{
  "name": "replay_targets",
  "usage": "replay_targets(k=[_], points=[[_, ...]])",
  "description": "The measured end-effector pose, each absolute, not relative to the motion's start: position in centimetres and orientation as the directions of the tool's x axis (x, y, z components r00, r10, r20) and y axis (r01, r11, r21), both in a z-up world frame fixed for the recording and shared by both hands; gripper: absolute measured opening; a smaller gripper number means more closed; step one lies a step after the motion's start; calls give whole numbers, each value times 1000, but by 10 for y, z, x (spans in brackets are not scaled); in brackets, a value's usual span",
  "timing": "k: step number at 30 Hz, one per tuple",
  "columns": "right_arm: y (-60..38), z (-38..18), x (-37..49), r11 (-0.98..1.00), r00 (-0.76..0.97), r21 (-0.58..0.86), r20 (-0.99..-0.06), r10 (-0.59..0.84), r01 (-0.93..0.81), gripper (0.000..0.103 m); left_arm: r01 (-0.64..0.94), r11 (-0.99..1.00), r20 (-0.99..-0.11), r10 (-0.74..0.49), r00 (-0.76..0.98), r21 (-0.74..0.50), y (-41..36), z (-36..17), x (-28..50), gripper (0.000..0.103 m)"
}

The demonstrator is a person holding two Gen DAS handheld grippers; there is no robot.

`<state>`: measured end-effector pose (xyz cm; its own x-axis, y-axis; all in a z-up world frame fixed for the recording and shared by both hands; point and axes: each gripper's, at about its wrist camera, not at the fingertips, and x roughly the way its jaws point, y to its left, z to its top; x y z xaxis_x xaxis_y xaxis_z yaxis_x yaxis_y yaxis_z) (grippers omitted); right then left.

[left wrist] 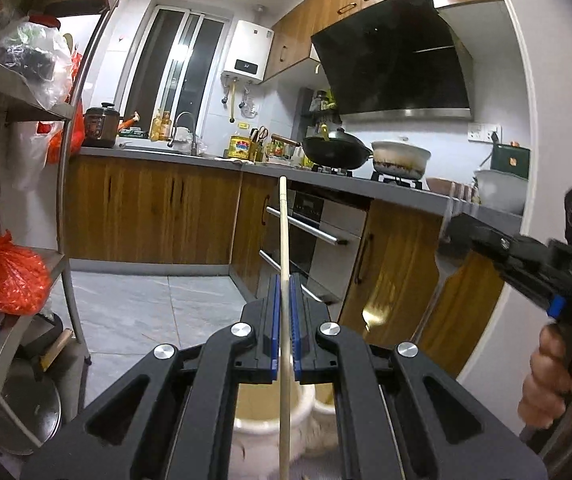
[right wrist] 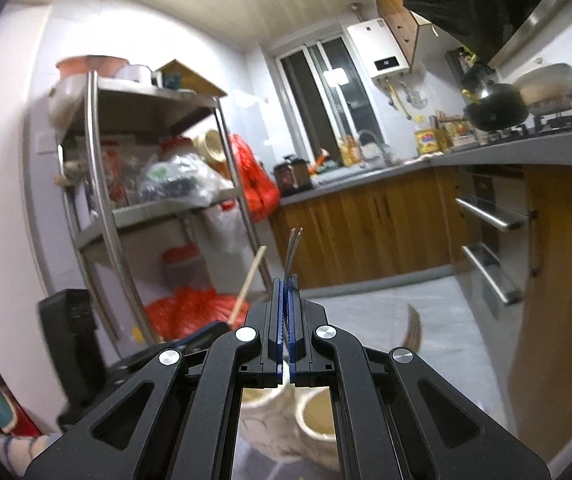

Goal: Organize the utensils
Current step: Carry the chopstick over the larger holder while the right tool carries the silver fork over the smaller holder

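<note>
In the kitchen, both tools are loaded — left gripper [left wrist: 284, 312] clamps a chopstick [left wrist: 283, 232], right gripper [right wrist: 284, 312] clamps a fork [right wrist: 291, 252], tines forward. Below them sits a white holder [left wrist: 266, 432] with two cups; nothing seen dropped in yet, so sorting looks barely begun. Left view alone shows the person's hand [left wrist: 545, 380]. Right view alone shows both cup mouths and a second utensil end, blurred.

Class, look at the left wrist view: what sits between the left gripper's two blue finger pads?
A pale wooden chopstick runs between the fingers of the left gripper, clamped there; the left wrist view shows it.
</note>
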<state>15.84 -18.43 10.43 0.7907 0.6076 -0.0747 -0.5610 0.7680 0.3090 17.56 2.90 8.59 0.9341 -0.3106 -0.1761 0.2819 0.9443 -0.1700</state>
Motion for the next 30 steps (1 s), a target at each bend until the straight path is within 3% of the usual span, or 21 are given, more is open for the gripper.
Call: replay_targets(k=[5,14,30], points=[[-181,99,174,744,777,330,-49,628,-581,3,279,951,-160,-299,941,-132,17,86,196,4],[-180,79,195,729,762,391,-100,640,-561,3,189,982,-131,-186,974,11,-6,71,216,4],[-169,63,204,745,747,381,-177,640,-548,3,235,941,-130,-208,969,243,-19,54,172,4]])
